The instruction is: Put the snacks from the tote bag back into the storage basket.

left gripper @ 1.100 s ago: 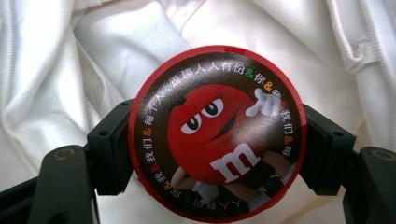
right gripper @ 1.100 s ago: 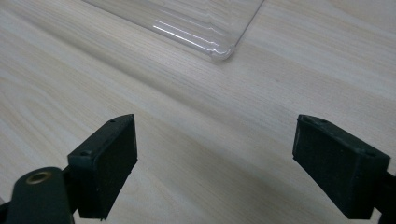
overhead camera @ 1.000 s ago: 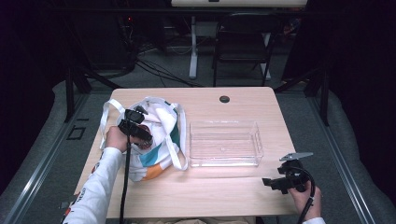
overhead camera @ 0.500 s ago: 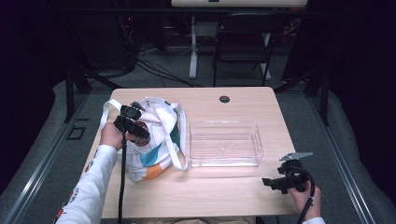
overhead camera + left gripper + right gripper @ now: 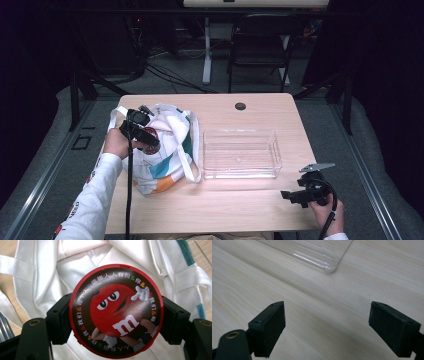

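Left tool clamps round red-and-brown printed candy tin by its rim, above white fabric tote bag. Tin likely rigid, light, glossy-slippery; grip across diameter. Right tool open over wooden surface, near clear plastic tray.

Left gripper over cloth bag, beside clear tray; right gripper well apart.
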`<move>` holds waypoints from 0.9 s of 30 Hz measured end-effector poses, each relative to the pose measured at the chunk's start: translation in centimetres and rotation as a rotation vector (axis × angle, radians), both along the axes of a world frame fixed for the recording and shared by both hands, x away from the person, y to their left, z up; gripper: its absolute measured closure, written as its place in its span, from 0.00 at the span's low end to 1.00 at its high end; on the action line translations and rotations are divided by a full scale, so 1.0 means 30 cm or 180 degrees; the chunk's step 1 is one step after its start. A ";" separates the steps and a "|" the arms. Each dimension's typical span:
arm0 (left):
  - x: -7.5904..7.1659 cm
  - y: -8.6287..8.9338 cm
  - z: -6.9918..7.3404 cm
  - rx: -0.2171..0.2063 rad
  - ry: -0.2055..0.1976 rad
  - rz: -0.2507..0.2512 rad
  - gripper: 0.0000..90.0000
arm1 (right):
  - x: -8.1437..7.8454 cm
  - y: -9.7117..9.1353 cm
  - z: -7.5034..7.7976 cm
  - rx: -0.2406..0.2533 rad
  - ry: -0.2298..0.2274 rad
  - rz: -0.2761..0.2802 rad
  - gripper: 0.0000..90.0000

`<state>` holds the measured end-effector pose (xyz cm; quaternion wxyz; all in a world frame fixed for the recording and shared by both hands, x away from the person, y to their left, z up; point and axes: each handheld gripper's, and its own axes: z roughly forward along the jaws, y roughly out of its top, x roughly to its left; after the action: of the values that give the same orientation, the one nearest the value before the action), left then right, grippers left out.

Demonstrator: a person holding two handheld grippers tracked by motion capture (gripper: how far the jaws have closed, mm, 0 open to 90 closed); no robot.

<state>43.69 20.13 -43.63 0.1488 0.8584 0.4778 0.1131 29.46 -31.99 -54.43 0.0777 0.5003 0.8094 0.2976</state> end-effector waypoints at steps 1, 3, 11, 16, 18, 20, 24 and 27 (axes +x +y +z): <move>-0.002 -0.002 0.004 -0.0004 -0.0023 0.0002 0.29 | 0.000 0.000 0.000 -0.0001 -0.0002 -0.0001 0.15; -0.005 -0.005 0.019 -0.0001 -0.0026 -0.0023 0.29 | 0.000 0.000 0.000 0.0002 -0.0006 -0.0004 0.15; -0.011 -0.022 0.069 0.0000 -0.0080 -0.0080 0.29 | 0.000 0.000 0.001 -0.0004 -0.0002 0.0015 0.15; -0.012 -0.035 0.091 -0.0003 -0.0096 -0.0132 0.29 | -0.001 -0.001 0.001 -0.0009 -0.0006 0.0012 0.15; -0.013 -0.042 0.099 -0.0009 -0.0104 -0.0142 0.29 | -0.001 -0.001 0.001 -0.0003 -0.0007 0.0013 0.15; -0.015 -0.050 0.107 -0.0012 -0.0121 -0.0156 0.29 | -0.001 -0.001 0.001 -0.0005 -0.0006 0.0012 0.15; -0.018 -0.065 0.129 -0.0015 -0.0149 -0.0206 0.29 | -0.001 -0.001 0.001 -0.0005 -0.0007 0.0011 0.15; -0.022 -0.080 0.145 -0.0015 -0.0183 -0.0230 0.29 | -0.001 -0.001 0.001 -0.0014 -0.0007 0.0011 0.15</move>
<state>43.03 17.72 -39.27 0.1685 0.8711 0.4423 0.1311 29.44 -32.03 -54.39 0.0791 0.4983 0.8108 0.2965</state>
